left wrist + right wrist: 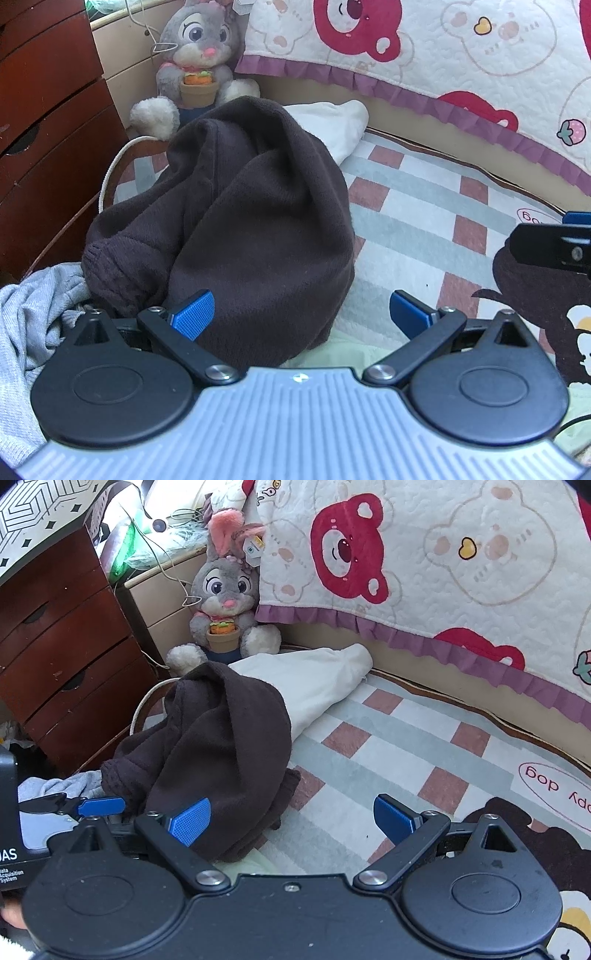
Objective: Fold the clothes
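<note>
Fingers of the left gripper (301,314) stand wide apart with nothing between them, the blue pad of the left finger (194,314) lying against the near edge of a dark brown sweater (258,221). The right gripper (291,818) is spread just as wide and also holds nothing; its left finger (190,821) overlaps the same sweater's lower edge, while its right finger (393,821) hangs over bare bedding.

The sweater sits in a crumpled heap on the bed, bunched up high and not folded, with a ribbed cuff (110,266) drooping at its left side. It rests on a checked bed cover (424,221) of pale blue and pink squares. A grey garment (33,314) lies rumpled at the left, touching the sweater's cuff. Behind the heap, a white cloth (314,686) lies partly tucked under the sweater. A pale green fabric (343,350) shows just below the sweater, near the left gripper's body.

Farther back, a plush rabbit (225,602) holding a toy flowerpot sits against the headboard corner. A quilt with red bears (424,561) and a purple frill hangs along the back. A reddish-brown wooden chest of drawers (66,653) stands at the left beside the bed.
</note>
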